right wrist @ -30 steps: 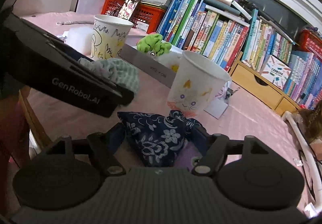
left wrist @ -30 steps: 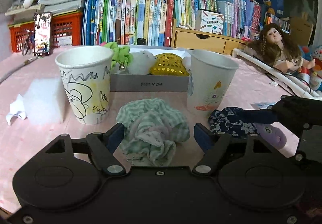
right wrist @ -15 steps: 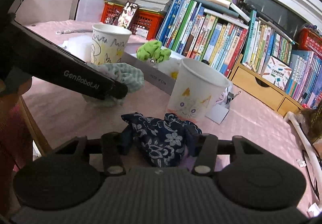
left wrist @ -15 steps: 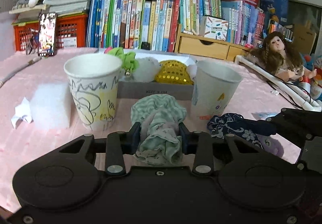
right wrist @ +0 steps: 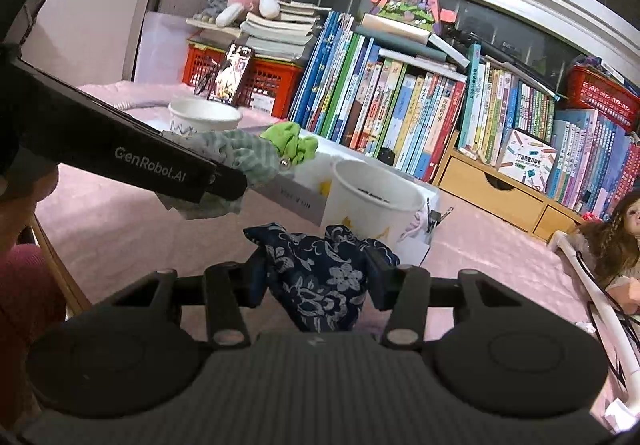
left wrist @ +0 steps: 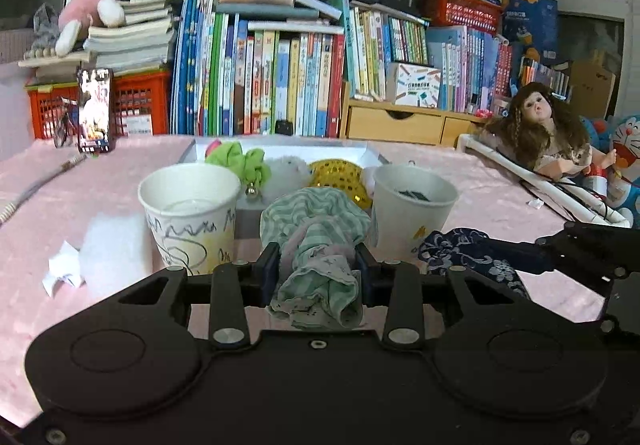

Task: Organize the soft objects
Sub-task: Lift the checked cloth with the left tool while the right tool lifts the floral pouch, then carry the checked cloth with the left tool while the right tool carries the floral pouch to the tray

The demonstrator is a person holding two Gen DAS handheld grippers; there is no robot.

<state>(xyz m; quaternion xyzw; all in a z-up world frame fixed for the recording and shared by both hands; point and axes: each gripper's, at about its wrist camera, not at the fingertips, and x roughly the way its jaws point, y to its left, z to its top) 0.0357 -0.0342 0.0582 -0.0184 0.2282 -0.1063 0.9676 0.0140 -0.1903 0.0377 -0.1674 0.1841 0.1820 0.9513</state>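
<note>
Left tool [left wrist: 316,272] clamps green striped cloth [left wrist: 316,237]; right tool [right wrist: 316,279] clamps navy floral cloth [right wrist: 320,281].

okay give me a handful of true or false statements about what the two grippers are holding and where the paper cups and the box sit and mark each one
1. The left gripper is shut on the green striped scrunchie. True.
2. The right gripper has its jaws wide open with nothing between them. False: it is shut on the navy floral scrunchie.
3. The scribbled paper cup is lying on its side. False: it stands upright.
4. The lime green scrunchie sits in the white box behind the cups. True.
5. The paper cup with the yellow drawing has a dark item inside. True.
6. The doll is in the white box. False: it lies off to the right, away from it.
</note>
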